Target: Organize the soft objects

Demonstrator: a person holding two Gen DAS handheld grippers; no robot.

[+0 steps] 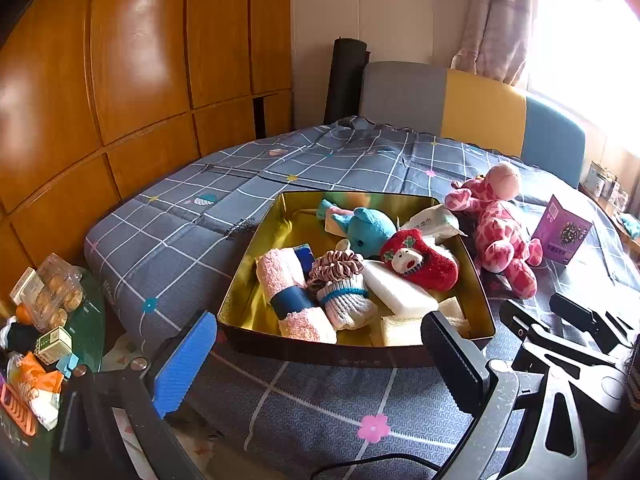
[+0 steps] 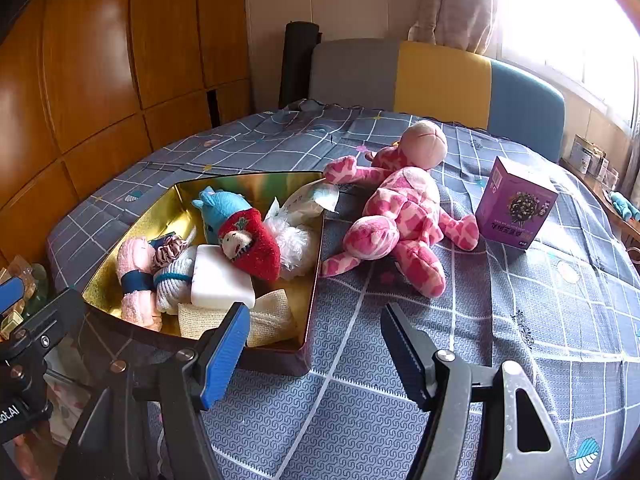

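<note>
A gold-lined tin box (image 1: 256,248) (image 2: 120,256) sits on the quilted table. It holds a rolled pink towel (image 1: 288,280), a blue plush (image 1: 366,230), a red plush (image 1: 424,260), a scrunchie (image 1: 334,265), a grey sock (image 1: 346,300), a white block (image 2: 220,280) and cloths. A pink spotted plush giraffe (image 1: 500,232) (image 2: 400,208) lies on the cloth to the right of the box. My left gripper (image 1: 316,356) is open just before the box's near wall, nothing between its pads. My right gripper (image 2: 316,344) is open near the box's right corner, short of the giraffe.
A purple carton (image 2: 516,204) stands right of the giraffe. Chair backs in grey, yellow and blue (image 1: 484,112) line the far table edge. A low glass table with snacks and boxes (image 1: 52,320) is at the left. Wooden cabinets (image 1: 120,80) fill the left wall.
</note>
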